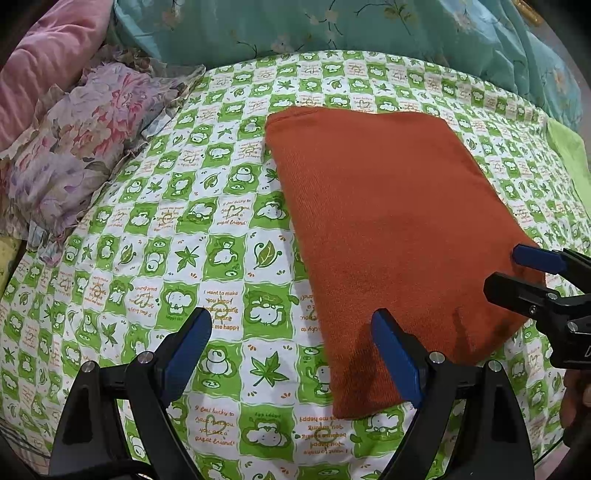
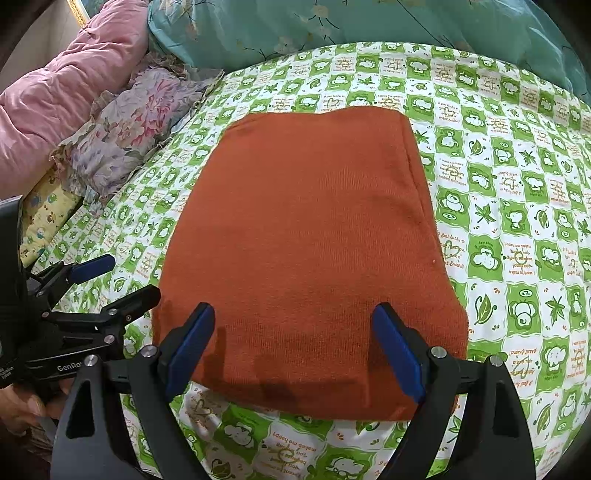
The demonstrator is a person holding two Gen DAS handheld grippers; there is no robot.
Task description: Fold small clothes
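A rust-orange knitted garment lies flat as a folded rectangle on the green-and-white checked bedsheet. My left gripper stands open over the sheet at the garment's near left corner, its right finger above the cloth edge, nothing held. My right gripper hangs open over the garment's near edge, empty. In the left wrist view the right gripper reaches in from the right over the garment's near right part. In the right wrist view the left gripper shows at the left, open, beside the garment.
A floral cushion and a pink quilt lie at the left. A teal flowered duvet bounds the far side. A light green cloth sits at the right edge. A hand holds the left gripper.
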